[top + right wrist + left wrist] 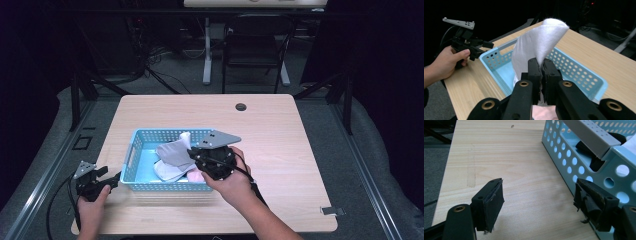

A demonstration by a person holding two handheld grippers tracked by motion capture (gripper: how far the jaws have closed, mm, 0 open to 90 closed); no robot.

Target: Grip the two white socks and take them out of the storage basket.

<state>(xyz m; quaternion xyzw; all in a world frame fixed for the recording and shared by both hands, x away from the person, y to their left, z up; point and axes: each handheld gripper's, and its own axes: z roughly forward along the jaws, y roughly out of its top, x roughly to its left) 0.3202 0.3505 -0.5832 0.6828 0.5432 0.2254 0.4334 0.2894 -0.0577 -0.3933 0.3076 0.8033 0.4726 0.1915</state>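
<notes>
A light blue perforated basket [131,150] sits on the wooden table, also seen in the right gripper view [584,75] and along the right of the left gripper view [564,152]. My right gripper [196,154] is above the basket, shut on a white sock [536,47] that stands up from between its jaws; in the high view the white sock [172,150] hangs over the basket. More pale cloth [167,172] lies inside. My left gripper [114,179] rests open on the table at the basket's left end, its pads [491,202] apart with nothing between them.
The wooden table [280,135] has bare surface to the right of and behind the basket. A small round hole [241,106] is near its far edge. A chair and a desk leg stand behind the table. Dark floor surrounds it.
</notes>
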